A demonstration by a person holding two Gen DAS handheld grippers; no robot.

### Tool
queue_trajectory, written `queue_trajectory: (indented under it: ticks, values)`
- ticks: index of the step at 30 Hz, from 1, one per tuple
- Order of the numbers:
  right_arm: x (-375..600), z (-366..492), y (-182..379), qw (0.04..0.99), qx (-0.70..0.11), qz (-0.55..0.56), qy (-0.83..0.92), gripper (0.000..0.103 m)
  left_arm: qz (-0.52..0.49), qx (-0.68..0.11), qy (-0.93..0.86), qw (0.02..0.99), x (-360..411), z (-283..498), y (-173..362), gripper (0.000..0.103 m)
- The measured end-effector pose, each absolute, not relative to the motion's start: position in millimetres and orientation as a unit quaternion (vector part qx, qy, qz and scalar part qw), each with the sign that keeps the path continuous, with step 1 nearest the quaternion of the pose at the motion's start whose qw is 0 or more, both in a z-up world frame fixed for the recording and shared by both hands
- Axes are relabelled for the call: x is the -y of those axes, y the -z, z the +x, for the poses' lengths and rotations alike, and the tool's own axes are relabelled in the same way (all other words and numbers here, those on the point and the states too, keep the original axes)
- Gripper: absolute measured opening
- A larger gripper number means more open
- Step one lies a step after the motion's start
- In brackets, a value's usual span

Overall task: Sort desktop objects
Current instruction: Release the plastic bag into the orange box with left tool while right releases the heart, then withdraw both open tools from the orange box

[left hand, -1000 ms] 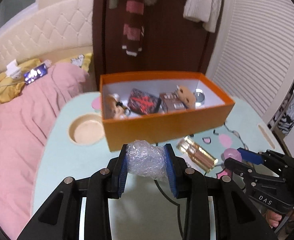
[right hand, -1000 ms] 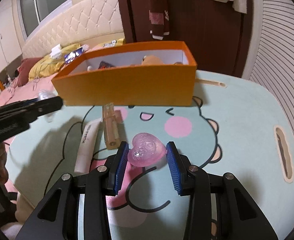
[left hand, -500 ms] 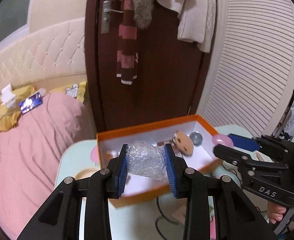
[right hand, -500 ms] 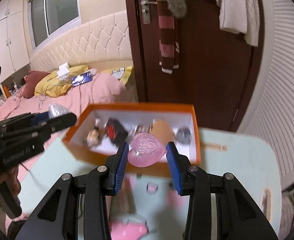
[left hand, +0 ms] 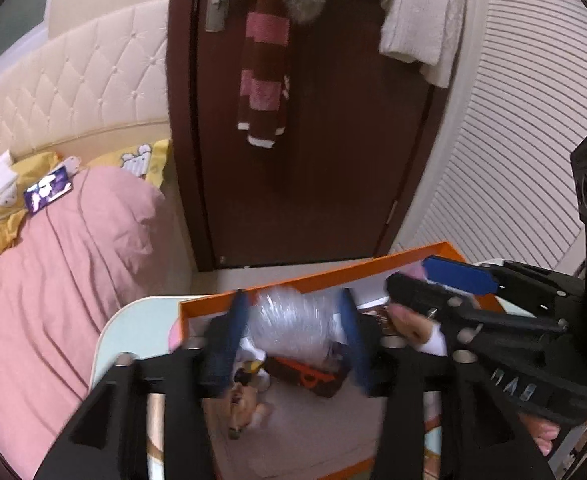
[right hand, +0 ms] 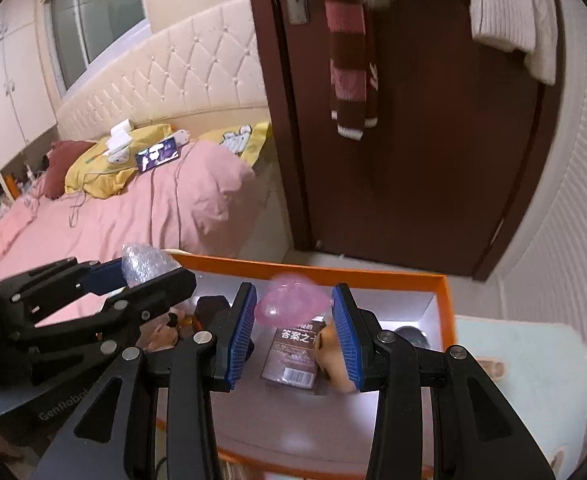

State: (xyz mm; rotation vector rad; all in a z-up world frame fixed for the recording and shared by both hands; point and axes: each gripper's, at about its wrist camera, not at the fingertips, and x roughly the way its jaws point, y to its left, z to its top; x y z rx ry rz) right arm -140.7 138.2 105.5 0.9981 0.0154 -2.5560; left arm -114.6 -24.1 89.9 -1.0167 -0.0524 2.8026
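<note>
Over the orange box [right hand: 445, 312], left gripper [left hand: 293, 322] clamps bubble wrap [left hand: 289, 328] (right gripper [right hand: 295, 320] pinches pink heart [right hand: 291, 304]); next, release both inside

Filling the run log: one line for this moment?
left: holds wrap | right: holds heart | both above box

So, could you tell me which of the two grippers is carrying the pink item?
The right gripper: it holds the pink heart, while the left gripper holds clear bubble wrap.
</note>
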Motion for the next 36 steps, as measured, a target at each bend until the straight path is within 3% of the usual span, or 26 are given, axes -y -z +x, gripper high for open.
queue_trajectory:
  ticks: [2,4,6,7,21,24,36]
  values:
    - [-141,-146,-103,0.195,0.008,0.362,0.912,0.041,-0.326,0.023,-0.942,0.073,28,-110,-91,0.083]
    - [-144,-152,-101,0.193,0.021,0.367,0.91,0.051,-0.324,0.029,-0.943,0.074,31,-108,-90,0.085]
    - [-148,-154,-100,0.186,0.03,0.366,0.912,0.069,-0.327,0.033,-0.942,0.073,32,-108,-89,0.085]
    - [-151,-152,-101,0.183,0.035,0.36,0.914,0.07,-0.328,0.035,-0.941,0.073,33,-107,-89,0.085]
    - [-171,-102,-118,0.185,0.049,0.344,0.919,0.071,-0.303,0.025,-0.949,0.083,30,-59,-116,0.086]
    - [-176,-79,-108,0.174,0.028,0.353,0.919,0.071,-0.3,0.023,-0.95,0.085,33,-32,-118,0.091]
    - [-196,4,-65,0.124,-0.036,0.391,0.911,0.073,-0.403,0.028,-0.914,0.019,42,43,-23,0.093]
